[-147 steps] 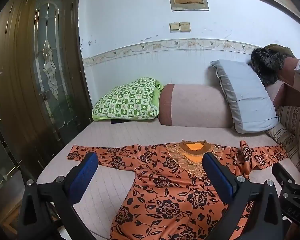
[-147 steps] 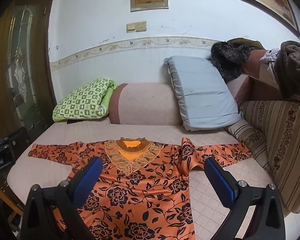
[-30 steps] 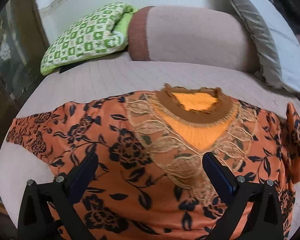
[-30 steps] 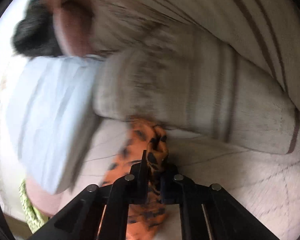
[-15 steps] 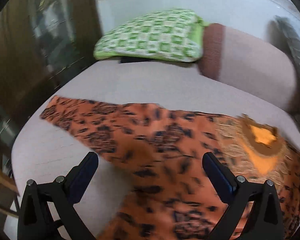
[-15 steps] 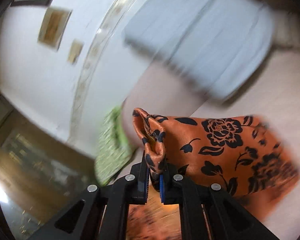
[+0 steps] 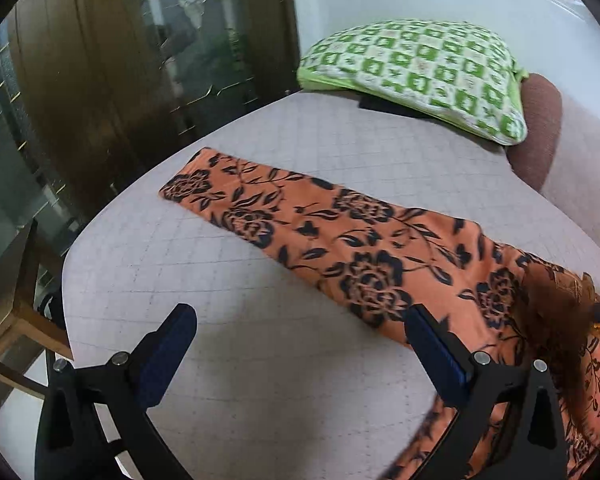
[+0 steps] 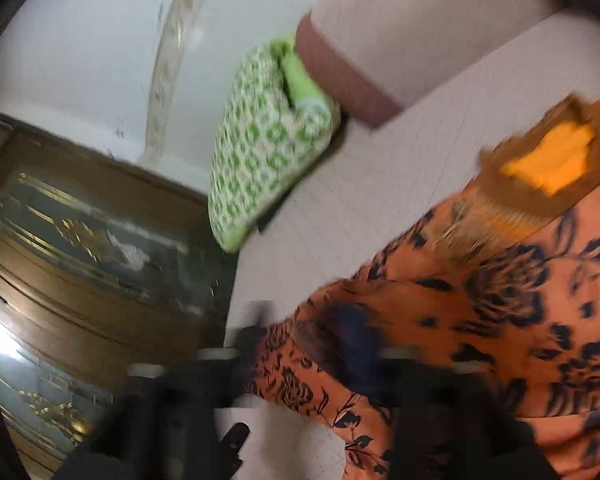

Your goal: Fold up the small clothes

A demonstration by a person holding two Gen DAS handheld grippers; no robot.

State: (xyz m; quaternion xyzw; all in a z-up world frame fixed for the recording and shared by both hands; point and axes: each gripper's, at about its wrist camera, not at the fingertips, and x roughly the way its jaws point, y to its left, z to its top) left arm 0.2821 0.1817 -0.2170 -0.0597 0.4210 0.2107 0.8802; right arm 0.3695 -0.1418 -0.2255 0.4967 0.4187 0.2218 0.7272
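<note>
Our left gripper [image 7: 300, 354] has its blue-padded fingers [image 7: 168, 350] spread wide, holding nothing, poised over bare quilted mattress [image 7: 228, 264] just short of the orange floral blouse [image 7: 364, 256]. One sleeve of the blouse lies flat beyond that gripper, stretched toward the wooden door [image 7: 100, 60]; the green checked pillow [image 7: 420, 68] sits past the sleeve, against the wall. Our right gripper [image 8: 312, 356] is badly blurred; blouse fabric bunches around it, but we cannot tell whether its fingers are pressed together. The blouse's yellow neckline [image 8: 552, 160] shows beyond it.
</note>
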